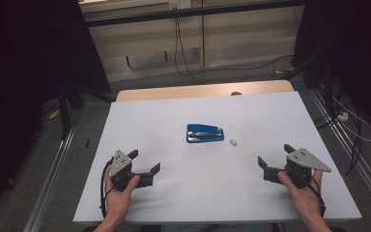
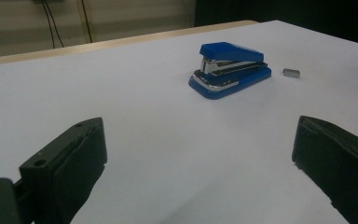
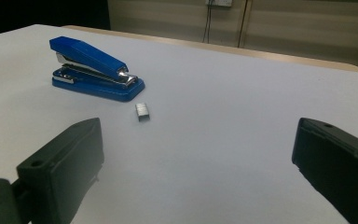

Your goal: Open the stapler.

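Your left gripper (image 1: 146, 162) has its jaws spread wide with nothing between them, and the black pads (image 2: 81, 158) frame bare white surface in the left gripper view. Your right gripper (image 1: 275, 157) is the same: jaws parted, nothing clasped, only table between the two dark fingers (image 3: 70, 154) in the right gripper view. Each gripper sits in one of your hands near the front edge of the table, the left hand (image 1: 118, 191) at the near left and the right hand (image 1: 304, 193) at the near right, well apart from each other. Both sets of jaws point inward and forward, toward the middle of the table (the grey three-cornered plates face up).

Out ahead of the jaws lies the blue stapler (image 1: 204, 133), roughly at the centre of the white table (image 1: 140, 121), well apart from both grippers. It rests on its base with its top arm raised at one end, so the metal magazine shows underneath in both gripper views. Just beside it, on your right-hand side, lies a small silver block of staples (image 1: 232, 142), near the stapler but not touching it. From the right gripper view that block sits just in front of the stapler's open end.

Beyond the white surface a strip of wooden tabletop edge (image 1: 203, 91) shows, then cables (image 1: 181, 48) hanging against a pale wall.
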The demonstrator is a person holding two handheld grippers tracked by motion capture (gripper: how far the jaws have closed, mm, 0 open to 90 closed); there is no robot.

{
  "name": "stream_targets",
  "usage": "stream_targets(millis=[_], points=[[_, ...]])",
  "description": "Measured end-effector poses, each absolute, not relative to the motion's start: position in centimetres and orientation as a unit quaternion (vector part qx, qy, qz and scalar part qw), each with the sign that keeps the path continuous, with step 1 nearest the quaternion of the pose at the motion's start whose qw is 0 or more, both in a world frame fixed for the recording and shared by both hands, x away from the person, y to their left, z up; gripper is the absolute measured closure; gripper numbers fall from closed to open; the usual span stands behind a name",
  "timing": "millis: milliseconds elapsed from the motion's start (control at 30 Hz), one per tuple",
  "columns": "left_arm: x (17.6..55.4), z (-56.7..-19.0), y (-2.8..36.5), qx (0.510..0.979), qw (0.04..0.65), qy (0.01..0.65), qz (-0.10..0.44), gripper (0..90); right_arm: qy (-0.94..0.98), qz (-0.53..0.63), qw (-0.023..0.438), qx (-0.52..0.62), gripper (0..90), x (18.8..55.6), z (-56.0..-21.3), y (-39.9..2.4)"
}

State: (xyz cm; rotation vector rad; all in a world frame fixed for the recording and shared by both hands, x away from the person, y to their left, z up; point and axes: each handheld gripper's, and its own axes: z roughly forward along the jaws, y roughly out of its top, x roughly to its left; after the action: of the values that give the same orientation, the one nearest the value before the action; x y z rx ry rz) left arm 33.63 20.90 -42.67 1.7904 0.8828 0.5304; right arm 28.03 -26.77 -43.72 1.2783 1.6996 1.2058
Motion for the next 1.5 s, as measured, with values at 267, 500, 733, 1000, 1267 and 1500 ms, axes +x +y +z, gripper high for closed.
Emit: stream_targets(millis=[267,500,733,1000,1267,1500], points=[[33.7,-42.7,20.3,0.748,0.510,0.364,0.220,3.7,0.657,0.465,0.335,0.489,1.7,28.4,-43.9,-26.6],[34.2,-43.1,20.1,0.755,0.493,0.378,0.209,4.2,0.658,0.473,0.320,0.492,0.9,28.7,-44.1,-26.6],[34.2,-43.2,19.9,0.763,0.494,0.368,0.197,5.2,0.657,0.470,0.324,0.492,1.8,28.6,-44.0,-26.5],[33.8,-42.8,19.9,0.766,0.502,0.355,0.190,7.3,0.656,0.493,0.313,0.478,3.2,28.8,-43.9,-25.8],[34.4,-43.0,19.9,0.763,0.510,0.361,0.164,9.4,0.665,0.491,0.309,0.470,2.4,29.5,-43.9,-25.1],[34.7,-42.8,19.4,0.767,0.510,0.350,0.172,10.1,0.677,0.499,0.308,0.444,1.1,29.9,-43.6,-23.7]])
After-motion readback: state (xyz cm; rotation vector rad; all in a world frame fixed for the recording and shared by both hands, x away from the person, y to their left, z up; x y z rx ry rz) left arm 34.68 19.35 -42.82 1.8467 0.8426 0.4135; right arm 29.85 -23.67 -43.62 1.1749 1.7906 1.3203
